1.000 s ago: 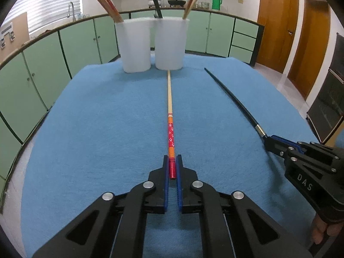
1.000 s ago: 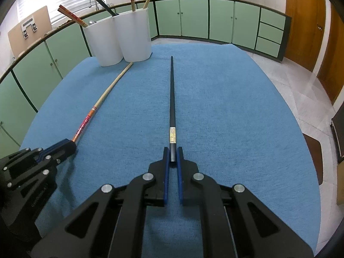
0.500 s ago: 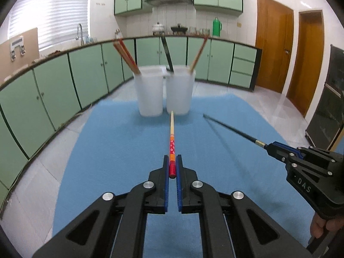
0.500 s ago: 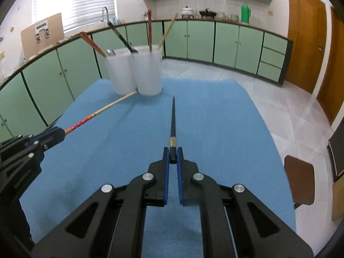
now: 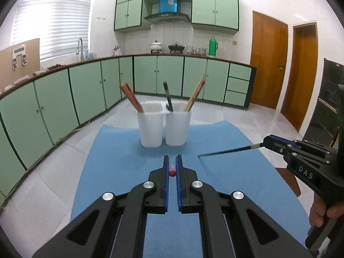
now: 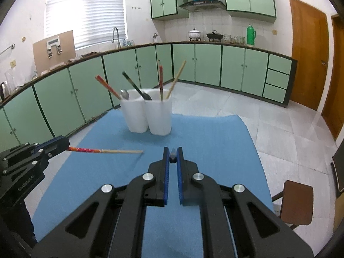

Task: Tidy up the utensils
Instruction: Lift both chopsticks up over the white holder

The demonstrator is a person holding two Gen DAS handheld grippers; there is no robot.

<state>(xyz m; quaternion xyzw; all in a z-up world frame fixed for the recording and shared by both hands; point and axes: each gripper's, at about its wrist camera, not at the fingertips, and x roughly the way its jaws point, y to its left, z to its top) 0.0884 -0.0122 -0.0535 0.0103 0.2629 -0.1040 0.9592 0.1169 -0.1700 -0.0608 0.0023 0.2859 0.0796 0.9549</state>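
My left gripper [image 5: 172, 167] is shut on a red-patterned wooden chopstick [image 5: 172, 172], seen end-on here and from the side in the right wrist view [image 6: 103, 150], held level above the blue mat [image 5: 120, 163]. My right gripper [image 6: 173, 155] is shut on a black chopstick [image 6: 172, 156], which shows from the side in the left wrist view [image 5: 228, 151]. Two white holder cups [image 5: 150, 126] [image 5: 177, 125] stand side by side at the mat's far end with chopsticks and spoons in them.
The mat-covered table [image 6: 215, 142] sits in a kitchen with green cabinets [image 5: 64, 99] around it. A brown chair [image 6: 297, 202] stands off the table's right edge. Wooden doors [image 5: 268, 62] are at the right.
Both grippers have lifted their chopsticks off the mat and raised them well above the table. The views have tilted up, and the cups now appear farther and lower.
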